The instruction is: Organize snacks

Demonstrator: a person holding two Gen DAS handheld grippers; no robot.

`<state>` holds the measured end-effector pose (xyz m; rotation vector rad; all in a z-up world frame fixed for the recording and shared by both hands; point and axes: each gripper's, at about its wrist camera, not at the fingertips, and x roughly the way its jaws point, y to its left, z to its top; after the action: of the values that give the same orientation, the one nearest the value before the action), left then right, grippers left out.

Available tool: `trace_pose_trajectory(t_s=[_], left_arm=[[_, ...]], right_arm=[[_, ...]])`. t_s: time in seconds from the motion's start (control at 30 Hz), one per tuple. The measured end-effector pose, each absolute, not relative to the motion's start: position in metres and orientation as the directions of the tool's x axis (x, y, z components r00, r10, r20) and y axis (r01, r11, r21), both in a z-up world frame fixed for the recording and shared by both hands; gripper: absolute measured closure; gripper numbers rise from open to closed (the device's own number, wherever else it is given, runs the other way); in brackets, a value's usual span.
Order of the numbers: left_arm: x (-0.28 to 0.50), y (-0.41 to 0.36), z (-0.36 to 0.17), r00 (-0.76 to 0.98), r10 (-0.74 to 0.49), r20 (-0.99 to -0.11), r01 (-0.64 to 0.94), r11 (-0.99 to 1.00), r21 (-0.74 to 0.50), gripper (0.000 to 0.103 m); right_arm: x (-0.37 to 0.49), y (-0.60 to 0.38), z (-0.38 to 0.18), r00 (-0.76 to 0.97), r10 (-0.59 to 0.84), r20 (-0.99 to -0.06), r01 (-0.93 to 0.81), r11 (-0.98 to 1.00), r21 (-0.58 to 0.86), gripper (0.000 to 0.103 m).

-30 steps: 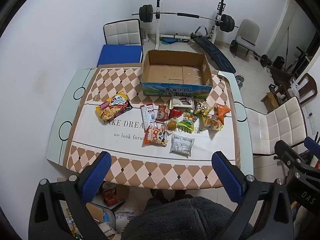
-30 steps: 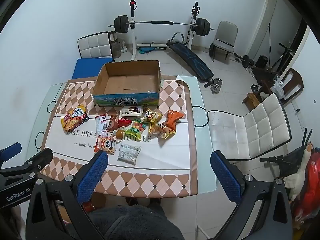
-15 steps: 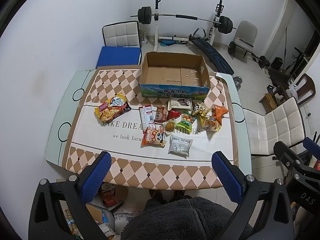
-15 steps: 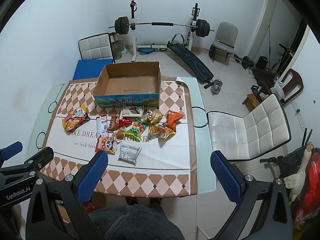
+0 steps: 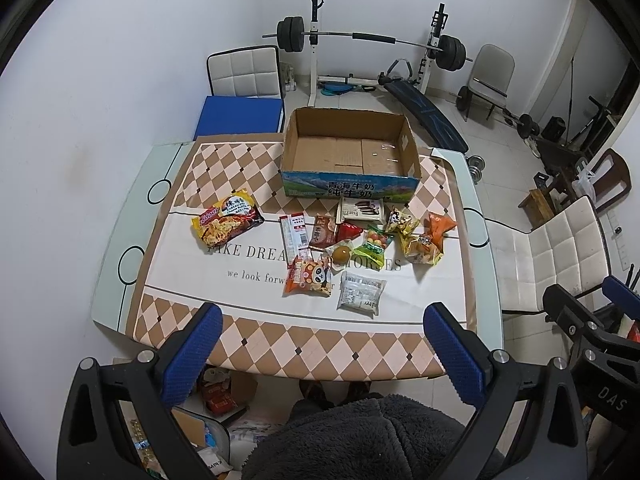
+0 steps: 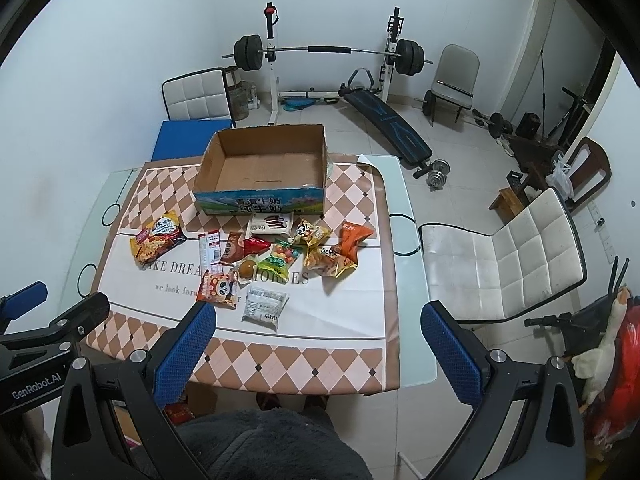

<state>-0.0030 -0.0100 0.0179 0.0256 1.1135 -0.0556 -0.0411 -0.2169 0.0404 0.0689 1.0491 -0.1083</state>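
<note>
An empty cardboard box (image 5: 350,152) (image 6: 264,168) stands at the far side of the table. Several snack packs lie in front of it: a yellow noodle pack (image 5: 226,222) (image 6: 157,240) at the left, an orange panda pack (image 5: 309,278) (image 6: 218,290), a clear white pack (image 5: 360,294) (image 6: 265,308), an orange chip bag (image 5: 438,230) (image 6: 354,238). My left gripper (image 5: 322,354) hangs open above the table's near edge. My right gripper (image 6: 320,354) is open too, high over the near right corner. Neither holds anything.
The table (image 5: 120,264) carries a checked cloth. White chairs (image 5: 560,252) (image 6: 504,264) stand right of it and one (image 5: 244,70) behind. A weight bench and barbell rack (image 5: 372,40) fill the back of the room. A dark fleece garment (image 5: 372,440) lies below both grippers.
Both views have shifted slightly, the table and box drifting a little. Grippers remain open and nothing on the table has moved.
</note>
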Motion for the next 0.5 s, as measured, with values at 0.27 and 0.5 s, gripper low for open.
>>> trace_pose_trajectory(t_s=[0.27, 0.5], left_arm=[[-0.0014, -0.0107, 0.0246, 0.443, -0.035, -0.896, 0.059, 0.998, -0.010, 0.000], [-0.0045, -0.0102, 0.0222, 0.445, -0.035, -0.895, 0.056, 0.998, -0.011, 0.000]], right_arm=[[-0.0424, -0.2191, 0.0415, 0.497, -0.054, -0.866, 0.121, 0.993, 0.008, 0.000], [-0.0429, -0.2186, 0.0411, 0.498, -0.054, -0.866, 0.124, 0.992, 0.010, 0.000]])
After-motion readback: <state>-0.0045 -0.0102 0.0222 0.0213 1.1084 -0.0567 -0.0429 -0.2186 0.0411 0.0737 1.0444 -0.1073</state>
